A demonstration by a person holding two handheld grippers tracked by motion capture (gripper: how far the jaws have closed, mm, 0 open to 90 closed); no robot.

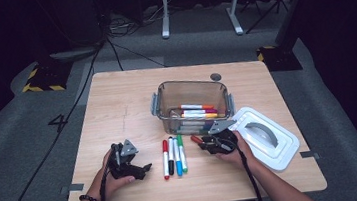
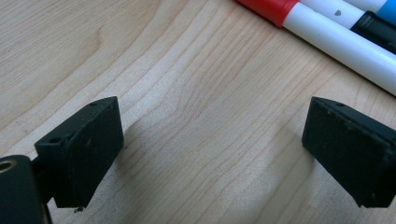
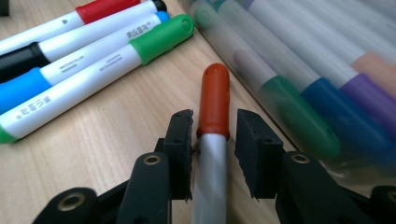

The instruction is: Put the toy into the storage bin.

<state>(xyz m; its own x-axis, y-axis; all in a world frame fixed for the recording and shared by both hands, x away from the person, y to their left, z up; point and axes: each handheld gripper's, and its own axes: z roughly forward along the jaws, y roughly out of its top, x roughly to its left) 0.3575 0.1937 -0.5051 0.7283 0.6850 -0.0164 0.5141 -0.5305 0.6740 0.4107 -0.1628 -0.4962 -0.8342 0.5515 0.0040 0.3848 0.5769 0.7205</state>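
Right gripper (image 3: 214, 140) jaws astride a red-capped marker (image 3: 214, 100) lying on the table (image 1: 116, 102) beside the clear box (image 1: 165, 89), slim gaps visible up close, left gripper (image 2: 212, 140) spread over bare wood, high view adding the white lid (image 1: 271, 143).

I have my left gripper (image 1: 132, 166) resting on the table (image 1: 116, 102) at its near left, and just to its right four markers (image 1: 173, 156) lie side by side, pointing away from me. My right gripper (image 1: 206, 144) sits to the right of that row with one more marker (image 3: 212, 135) between its jaws, close in front of the open box (image 1: 193, 105), which stands at the table's middle and has more markers (image 1: 197, 110) lying in it. The lid (image 1: 263, 137) lies on the table to the right of the box, beyond my right hand (image 1: 236, 152).
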